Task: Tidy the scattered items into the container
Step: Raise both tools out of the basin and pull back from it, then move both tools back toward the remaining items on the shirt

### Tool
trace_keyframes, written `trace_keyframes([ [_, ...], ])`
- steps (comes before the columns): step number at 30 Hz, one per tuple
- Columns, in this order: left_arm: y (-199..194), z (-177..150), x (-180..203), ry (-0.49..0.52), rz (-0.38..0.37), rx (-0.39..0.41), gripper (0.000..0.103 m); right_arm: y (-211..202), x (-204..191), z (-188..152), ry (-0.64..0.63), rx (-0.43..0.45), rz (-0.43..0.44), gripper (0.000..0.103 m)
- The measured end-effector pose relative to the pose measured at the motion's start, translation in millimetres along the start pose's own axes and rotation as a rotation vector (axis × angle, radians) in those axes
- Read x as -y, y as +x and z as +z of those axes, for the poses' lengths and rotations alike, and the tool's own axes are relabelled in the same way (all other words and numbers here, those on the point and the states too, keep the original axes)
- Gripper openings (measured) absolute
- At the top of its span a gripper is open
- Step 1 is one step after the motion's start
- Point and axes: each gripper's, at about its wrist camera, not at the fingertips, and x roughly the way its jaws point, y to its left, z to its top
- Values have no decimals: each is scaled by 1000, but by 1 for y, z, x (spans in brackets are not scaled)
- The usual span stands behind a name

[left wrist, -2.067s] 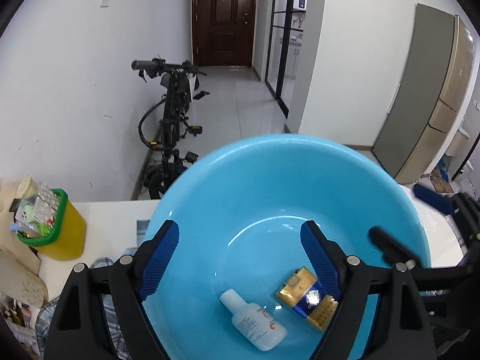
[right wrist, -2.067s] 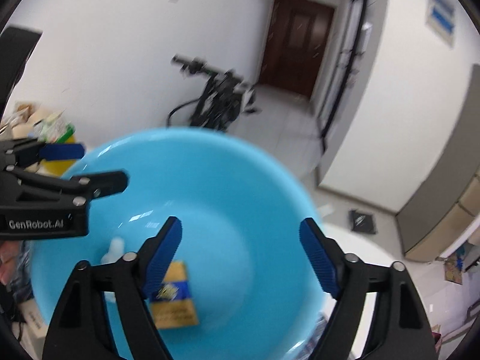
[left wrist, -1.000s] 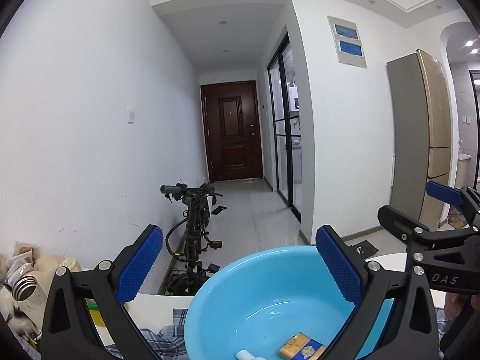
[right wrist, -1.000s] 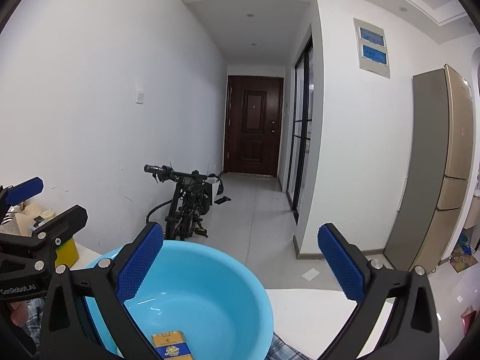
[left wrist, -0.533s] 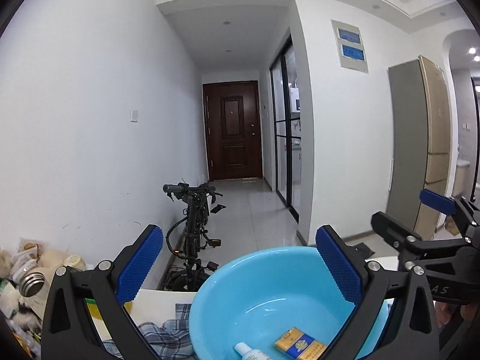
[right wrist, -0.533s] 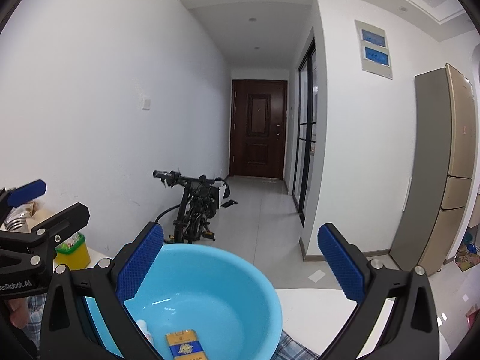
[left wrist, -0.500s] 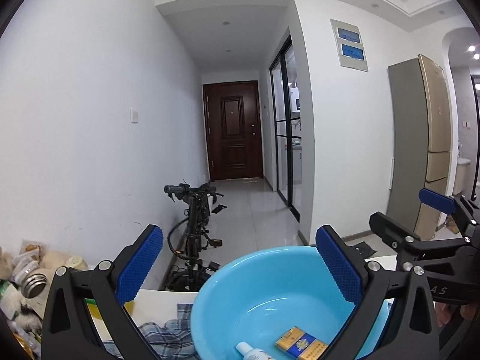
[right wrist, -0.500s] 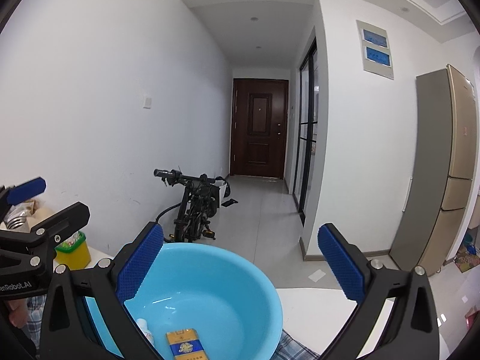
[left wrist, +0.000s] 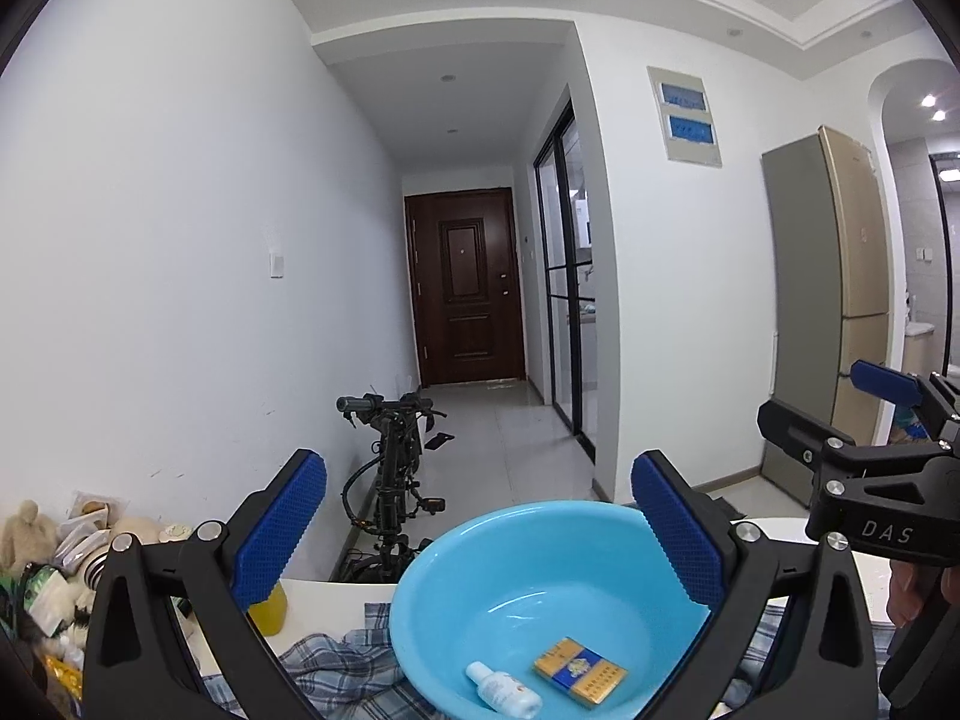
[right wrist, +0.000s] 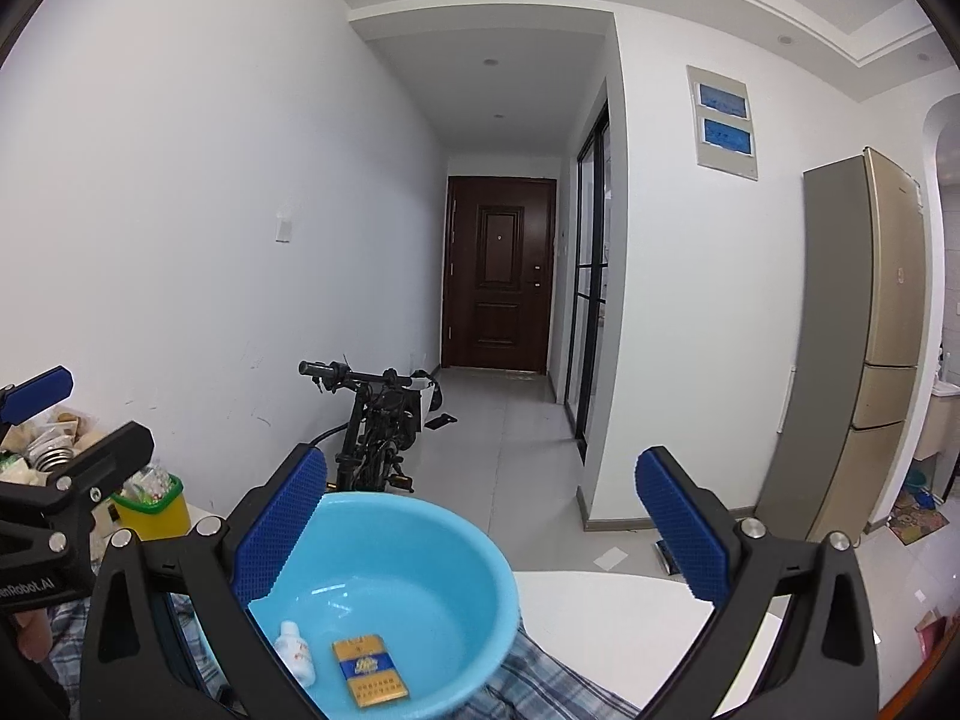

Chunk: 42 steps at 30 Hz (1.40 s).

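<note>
A long white hallway runs to a dark brown door [left wrist: 465,288], and a black bicycle [left wrist: 390,468] leans by the left wall. In front of it is a white table [right wrist: 612,612] with a checked cloth [left wrist: 336,660]. On the cloth stands the light blue basin [left wrist: 516,546].

Two seconds ago both grippers were low over the basin and looked down into it. Now they are higher and look along the hallway, so the basin fills only the bottom of each view. In the last half second almost nothing has changed.

The left gripper [left wrist: 474,528] has its fingers wide apart and holds nothing. The right gripper [right wrist: 480,528] is also spread open and empty.

Both items lie on the bottom of the basin. The small white bottle [left wrist: 503,687] lies on its side, its cap toward the far left. The gold and blue box [left wrist: 579,672] lies flat just beside it, apart from it; in the right wrist view its long axis runs from near to far. A yellow bin [right wrist: 153,507] with a green rim stands at the left on the table.
</note>
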Motion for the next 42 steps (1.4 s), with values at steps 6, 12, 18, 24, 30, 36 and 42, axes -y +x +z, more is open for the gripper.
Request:
trace_keyframes([
  [6, -33, 11, 12, 9, -12, -5, 103, -45, 0, 4, -19, 26, -22, 103],
  [12, -81, 14, 12, 1, -6, 15, 103, -81, 0, 2, 2, 21, 0, 103],
  [18, -115, 10, 4, -12, 2, 12, 103, -117, -6, 1, -8, 38, 6, 103],
  [24, -154, 0, -1, -16, -6, 7, 103, -149, -12, -4, -13, 51, 16, 103],
  [30, -191, -12, -3, -1, -4, 9, 103, -169, -17, -17, -10, 44, 26, 103],
  [36, -219, -29, -10, -21, 3, 24, 103, -188, -20, -29, 1, 46, 33, 103],
  [42, -229, -52, -9, -8, -24, -22, 103, -195, -22, -45, 1, 22, 40, 103],
])
